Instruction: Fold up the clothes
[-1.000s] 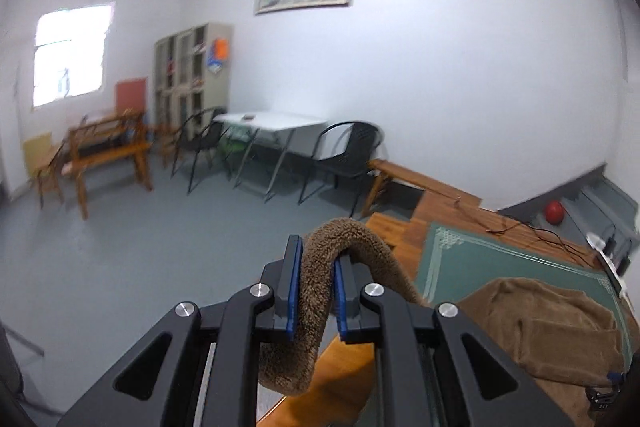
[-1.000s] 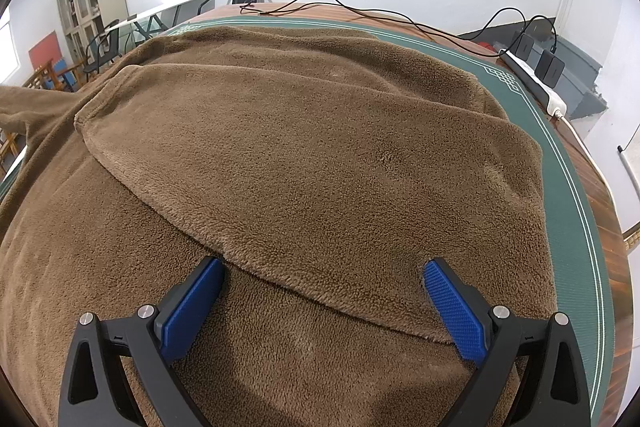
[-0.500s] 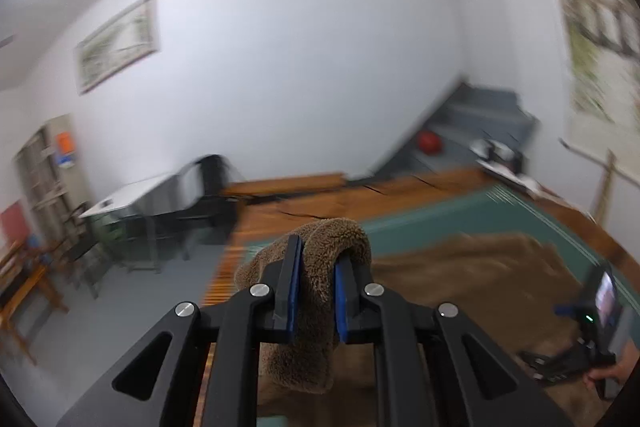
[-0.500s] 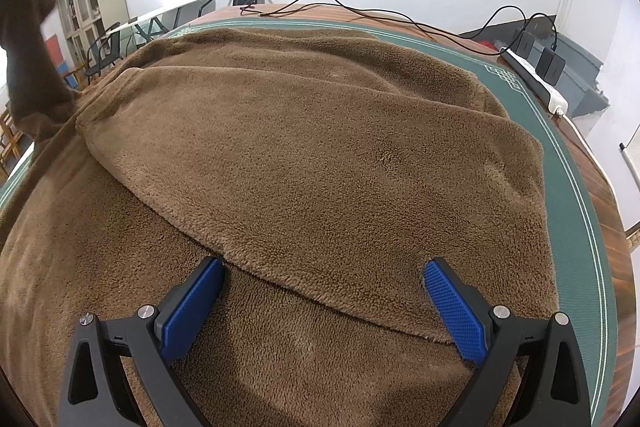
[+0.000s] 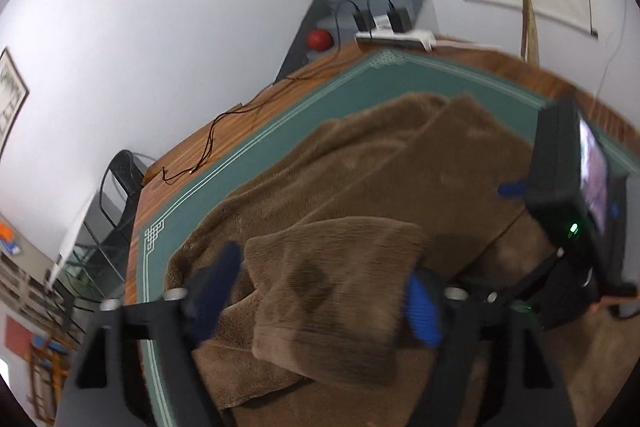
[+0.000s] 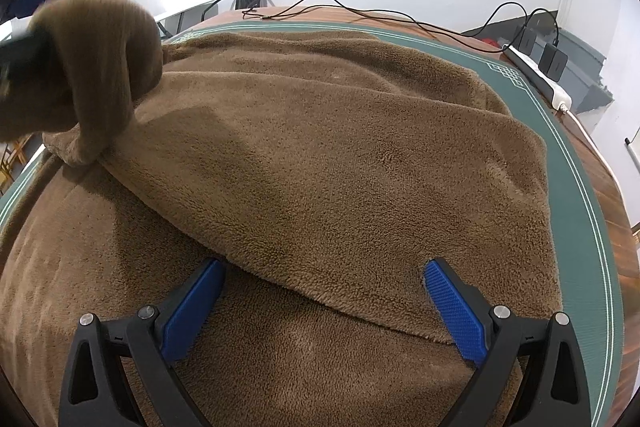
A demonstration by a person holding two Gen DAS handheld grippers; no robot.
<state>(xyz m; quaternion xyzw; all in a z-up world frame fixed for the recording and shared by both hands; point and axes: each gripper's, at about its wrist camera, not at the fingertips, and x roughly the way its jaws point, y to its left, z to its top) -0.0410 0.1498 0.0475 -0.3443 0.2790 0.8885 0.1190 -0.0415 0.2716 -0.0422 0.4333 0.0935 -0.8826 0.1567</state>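
A brown fleece garment [image 6: 340, 155] lies spread over the green mat [image 6: 576, 187], with one layer folded over another. Its sleeve [image 5: 332, 299] hangs loose between the blue pads of my left gripper [image 5: 320, 299], whose jaws are opening and stand wide apart. In the right wrist view that sleeve [image 6: 100, 67] is a blurred bundle at the upper left, draped down onto the garment. My right gripper [image 6: 320, 307] rests open low over the garment's near fold edge, with nothing pinched. The left wrist view shows the right gripper's body [image 5: 568, 195] at the right.
The mat covers a wooden table [image 5: 240, 107]. A white power strip [image 6: 536, 75] with plugs and a black cable [image 6: 360, 13] lie along the far edge. A red ball [image 5: 319, 39] sits by the wall, and a black chair [image 5: 120, 171] stands beyond the table.
The left gripper swung from facing the room to over the table, rolling as it came. Its jaws went from shut on the sleeve to wide apart. The right gripper stayed put.
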